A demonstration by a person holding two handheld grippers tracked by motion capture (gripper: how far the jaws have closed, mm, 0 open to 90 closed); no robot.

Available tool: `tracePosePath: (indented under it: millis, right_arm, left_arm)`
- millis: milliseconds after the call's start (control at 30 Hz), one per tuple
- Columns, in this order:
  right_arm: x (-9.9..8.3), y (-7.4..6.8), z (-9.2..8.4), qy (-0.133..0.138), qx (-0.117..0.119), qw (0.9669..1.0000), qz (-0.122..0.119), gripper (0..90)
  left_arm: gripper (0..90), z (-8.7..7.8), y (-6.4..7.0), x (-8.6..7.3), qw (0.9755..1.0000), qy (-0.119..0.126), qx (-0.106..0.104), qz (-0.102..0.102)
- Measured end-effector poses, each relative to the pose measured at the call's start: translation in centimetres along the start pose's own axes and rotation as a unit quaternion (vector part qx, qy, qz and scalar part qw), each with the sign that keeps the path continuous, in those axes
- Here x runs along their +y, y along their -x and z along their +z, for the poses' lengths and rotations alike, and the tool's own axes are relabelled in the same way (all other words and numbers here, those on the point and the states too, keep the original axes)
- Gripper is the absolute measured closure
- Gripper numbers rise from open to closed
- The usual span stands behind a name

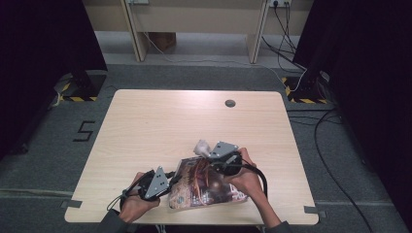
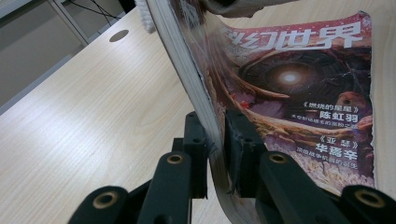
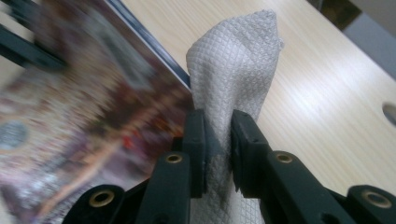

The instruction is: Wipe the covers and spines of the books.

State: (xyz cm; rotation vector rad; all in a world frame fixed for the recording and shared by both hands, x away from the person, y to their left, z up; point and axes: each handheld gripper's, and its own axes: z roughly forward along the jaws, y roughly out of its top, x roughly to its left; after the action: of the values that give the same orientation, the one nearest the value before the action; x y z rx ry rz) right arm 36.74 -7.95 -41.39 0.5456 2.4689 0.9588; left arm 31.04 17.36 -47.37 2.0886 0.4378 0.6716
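Your left gripper (image 2: 215,140) clamps the glossy dark-red magazine's (image 2: 299,93) near edge; beyond its far edge, your right gripper (image 3: 217,140) pinches the white quilted cloth (image 3: 233,60).
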Motion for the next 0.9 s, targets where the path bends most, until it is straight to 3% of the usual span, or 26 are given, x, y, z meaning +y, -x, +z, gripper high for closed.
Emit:
tracePosePath:
  millis: [200,467,700,900]
  right_arm:
    - [2.5,-2.6,-0.8,0.027,0.011,0.9987,-0.040,77.7]
    - [4.0,-4.3,-1.3,0.048,0.017,0.9967,-0.063,77.6]
    - [4.1,-4.3,-1.4,0.047,0.015,0.9965,-0.068,77.7]
    - [3.4,-3.6,-1.3,0.028,0.007,0.9977,-0.062,77.6]
  left_arm:
    - [79.3,0.0,0.0,0.0,1.0000,-0.001,0.001,0.002]
    - [79.4,0.0,0.1,0.0,1.0000,0.000,0.004,0.003]
    - [79.4,0.0,0.2,0.1,1.0000,-0.002,0.003,0.005]
    - [79.3,-0.1,0.3,0.1,1.0000,0.000,0.004,0.008]
